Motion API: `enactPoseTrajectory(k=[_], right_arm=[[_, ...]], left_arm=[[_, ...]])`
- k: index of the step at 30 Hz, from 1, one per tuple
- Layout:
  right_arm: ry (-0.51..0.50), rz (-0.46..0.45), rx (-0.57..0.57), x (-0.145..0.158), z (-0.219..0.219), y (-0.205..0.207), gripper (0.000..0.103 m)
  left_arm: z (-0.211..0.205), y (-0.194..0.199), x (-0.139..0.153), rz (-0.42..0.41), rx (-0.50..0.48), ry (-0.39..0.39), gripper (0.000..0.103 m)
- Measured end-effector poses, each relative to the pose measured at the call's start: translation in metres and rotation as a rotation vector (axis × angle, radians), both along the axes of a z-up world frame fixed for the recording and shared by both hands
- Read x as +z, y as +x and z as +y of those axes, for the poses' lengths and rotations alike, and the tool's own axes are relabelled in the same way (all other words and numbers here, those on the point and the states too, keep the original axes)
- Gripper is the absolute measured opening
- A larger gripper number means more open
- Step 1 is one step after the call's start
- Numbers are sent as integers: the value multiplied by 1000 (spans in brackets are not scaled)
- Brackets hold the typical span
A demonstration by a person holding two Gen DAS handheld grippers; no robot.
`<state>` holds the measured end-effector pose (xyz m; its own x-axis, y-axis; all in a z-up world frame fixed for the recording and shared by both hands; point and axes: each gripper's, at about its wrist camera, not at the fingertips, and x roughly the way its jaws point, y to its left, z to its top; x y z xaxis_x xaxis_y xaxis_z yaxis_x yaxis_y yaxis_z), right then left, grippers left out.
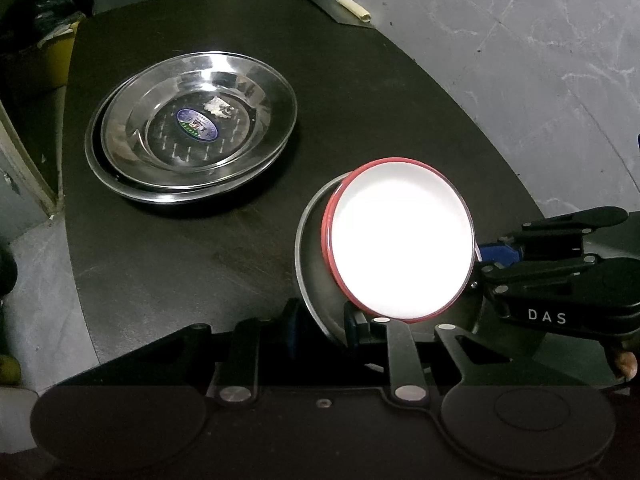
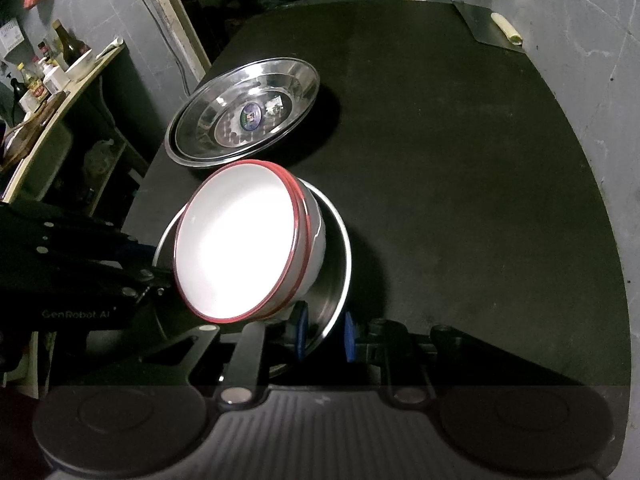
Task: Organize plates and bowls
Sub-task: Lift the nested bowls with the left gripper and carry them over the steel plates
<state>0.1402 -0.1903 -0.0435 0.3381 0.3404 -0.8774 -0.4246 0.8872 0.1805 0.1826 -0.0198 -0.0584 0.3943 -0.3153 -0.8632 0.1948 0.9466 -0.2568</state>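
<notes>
A white bowl with a red rim (image 1: 400, 240) sits tilted inside a steel plate (image 1: 312, 264), both lifted above the black table. My left gripper (image 1: 320, 320) has its blue pads on either side of the steel plate's near rim. My right gripper (image 2: 324, 334) straddles the plate's rim (image 2: 340, 256) with its blue pads; the white bowl (image 2: 240, 244) leans toward the left in that view. Each gripper also shows in the other's view, the right one (image 1: 552, 276) and the left one (image 2: 80, 264). Two nested steel plates (image 1: 192, 128) lie on the table beyond, also in the right wrist view (image 2: 244, 116).
The round black table (image 1: 360, 100) has a dark metal sheet with a pale roll (image 1: 352, 6) at its far edge. A shelf with bottles (image 2: 48, 76) stands left of the table. Grey floor (image 1: 520, 60) surrounds it.
</notes>
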Motion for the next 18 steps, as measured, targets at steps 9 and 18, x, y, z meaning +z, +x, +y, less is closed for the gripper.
enactPoseTrajectory(k=[9, 18], right_arm=[[10, 15, -12, -1, -3, -2, 21], [21, -12, -17, 4, -6, -5, 21]], left_arm=[[-2, 0, 1, 5, -16, 7, 24], [-2, 1, 3, -12, -16, 1, 24]])
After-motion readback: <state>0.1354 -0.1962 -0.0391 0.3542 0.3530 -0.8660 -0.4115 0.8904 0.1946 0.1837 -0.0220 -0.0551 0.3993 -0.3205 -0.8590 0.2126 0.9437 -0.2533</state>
